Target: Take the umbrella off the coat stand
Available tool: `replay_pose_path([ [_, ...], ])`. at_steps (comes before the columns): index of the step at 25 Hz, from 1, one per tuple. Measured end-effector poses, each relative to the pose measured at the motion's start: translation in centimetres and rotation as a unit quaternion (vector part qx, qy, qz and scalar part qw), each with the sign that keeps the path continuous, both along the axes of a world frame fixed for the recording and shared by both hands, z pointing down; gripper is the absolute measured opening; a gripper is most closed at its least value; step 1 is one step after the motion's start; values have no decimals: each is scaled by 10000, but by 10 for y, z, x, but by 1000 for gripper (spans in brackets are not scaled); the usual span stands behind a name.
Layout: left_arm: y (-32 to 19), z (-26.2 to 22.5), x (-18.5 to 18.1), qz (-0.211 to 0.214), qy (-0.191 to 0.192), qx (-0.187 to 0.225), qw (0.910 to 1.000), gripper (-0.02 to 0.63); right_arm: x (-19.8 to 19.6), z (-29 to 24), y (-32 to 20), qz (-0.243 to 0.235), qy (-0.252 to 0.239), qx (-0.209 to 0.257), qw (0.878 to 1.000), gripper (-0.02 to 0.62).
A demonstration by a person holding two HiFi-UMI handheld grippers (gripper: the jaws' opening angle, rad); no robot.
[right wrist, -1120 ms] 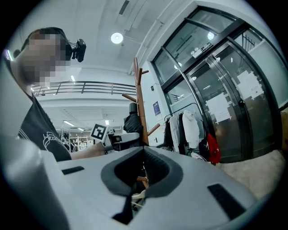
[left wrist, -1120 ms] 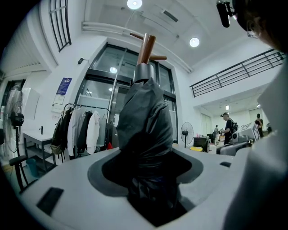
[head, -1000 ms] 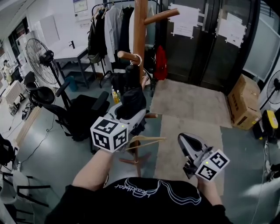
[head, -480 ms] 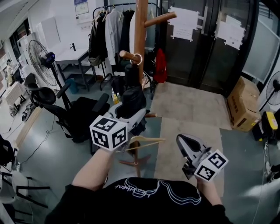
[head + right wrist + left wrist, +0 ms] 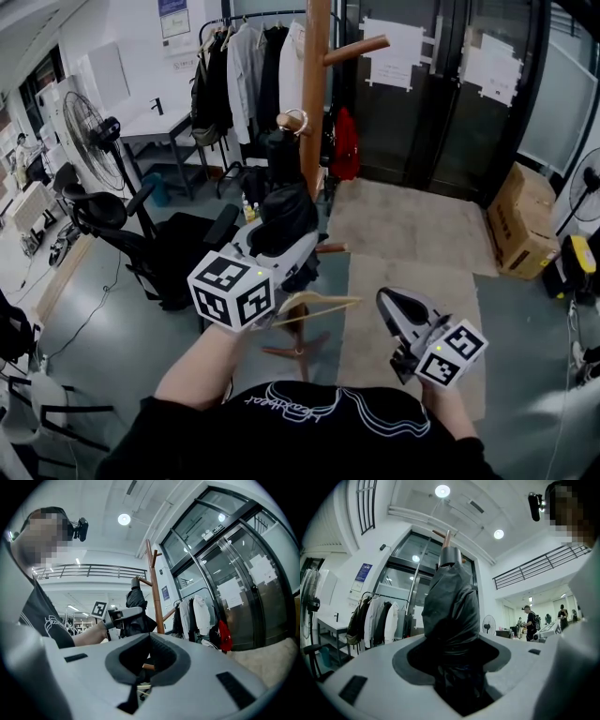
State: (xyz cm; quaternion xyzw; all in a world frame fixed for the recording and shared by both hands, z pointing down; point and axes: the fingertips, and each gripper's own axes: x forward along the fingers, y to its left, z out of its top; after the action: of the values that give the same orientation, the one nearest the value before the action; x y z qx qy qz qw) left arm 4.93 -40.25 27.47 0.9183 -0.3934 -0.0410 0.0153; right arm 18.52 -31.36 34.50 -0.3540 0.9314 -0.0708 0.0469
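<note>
The wooden coat stand (image 5: 315, 84) is rising in the middle of the room, and everything else is sitting around it. Behind it and to its left, a rail of coats (image 5: 246, 66) is hanging against the wall. A pale rug (image 5: 412, 225) is lying on the floor to its right, and a black office chair (image 5: 183, 246) is standing low on its left.

The folded black umbrella (image 5: 284, 214) is hanging just in front of the stand's pole, on its left side, handle end up. The left gripper (image 5: 279, 247) is reaching in level towards the stand, and its jaws are clamping the umbrella's bunched fabric between them.

The right gripper (image 5: 389, 307) is hovering to the right of the stand and nearer the person, apart from it, with its jaws closed together and nothing in them.

A wooden hanger (image 5: 317, 306) is lying across the stand's lower part, below the left gripper. Up at the stand's short left peg (image 5: 286, 120), the umbrella's loop (image 5: 298, 122) is sitting round the peg's tip.
</note>
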Motion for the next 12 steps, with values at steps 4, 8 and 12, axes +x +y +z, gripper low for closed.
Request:
replay_pose_path([
  [4,14,-12,-7,109,25,116,9999,245,-17,-1,2,-7,125,-25,9999,3],
  [8,36,-22,-15,341,29,200,9992,245,-38,-10,8,-111,9,-10,9999,2],
  [12,64,-21,-24,665,132,192,9975,245,-57,-9,16,-178,-111,-54,9998,0],
])
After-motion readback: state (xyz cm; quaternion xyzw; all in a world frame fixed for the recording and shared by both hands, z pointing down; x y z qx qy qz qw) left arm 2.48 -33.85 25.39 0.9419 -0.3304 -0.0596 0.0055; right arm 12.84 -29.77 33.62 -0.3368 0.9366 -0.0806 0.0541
